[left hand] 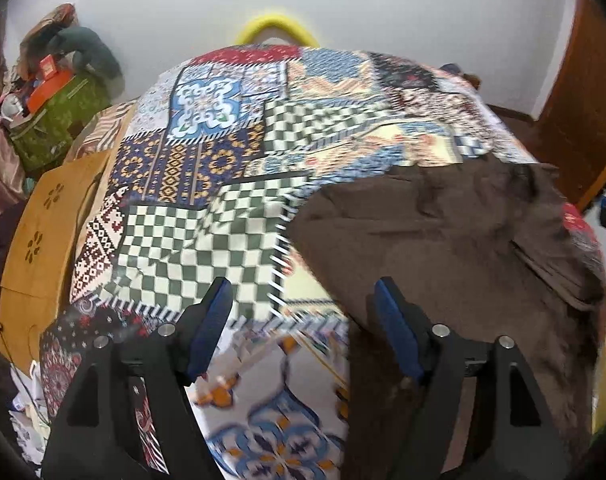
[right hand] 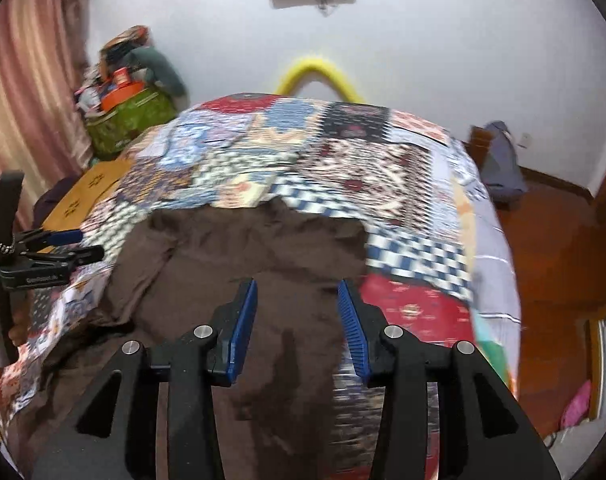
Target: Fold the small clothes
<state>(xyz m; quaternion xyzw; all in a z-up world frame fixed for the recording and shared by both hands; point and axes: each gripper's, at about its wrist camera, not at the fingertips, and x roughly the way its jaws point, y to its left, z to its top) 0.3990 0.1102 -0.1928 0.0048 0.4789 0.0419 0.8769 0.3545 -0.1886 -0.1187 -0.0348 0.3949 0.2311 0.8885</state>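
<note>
**Brown garment spread on the patchwork bed, both grippers spread above it**

Left wrist view: the left gripper (left hand: 301,300) hangs with its blue-padded fingers spread wide and nothing between them. The brown garment (left hand: 443,248) lies flat and rumpled on the patchwork bedspread (left hand: 207,152); the gripper's right finger sits over the garment's left edge, while its left finger is over the green-and-white checked patch beside the garment. Whether the finger touches the cloth cannot be told. Left of the garment, past the bed's edge, stands a yellow-brown cardboard box (left hand: 39,248) with flower-shaped cutouts. Beyond the garment's far edge, behind the bed against the white wall, a yellow curved tube (left hand: 277,26) rises. Far left of the garment sits a green bag (left hand: 59,120) with an orange box on top.

Right wrist view: the right gripper (right hand: 297,312) has its fingers apart, holding nothing, poised above the near middle of the brown garment (right hand: 239,248). The garment covers the near left part of the patchwork bedspread (right hand: 383,168), its far edge uneven. The left gripper (right hand: 77,246) shows at the garment's left side, fingers parted, pointing towards it. Right of the garment, past the bed, is wooden floor (right hand: 551,248) with a grey-blue cloth heap (right hand: 503,168) by the wall.
</note>
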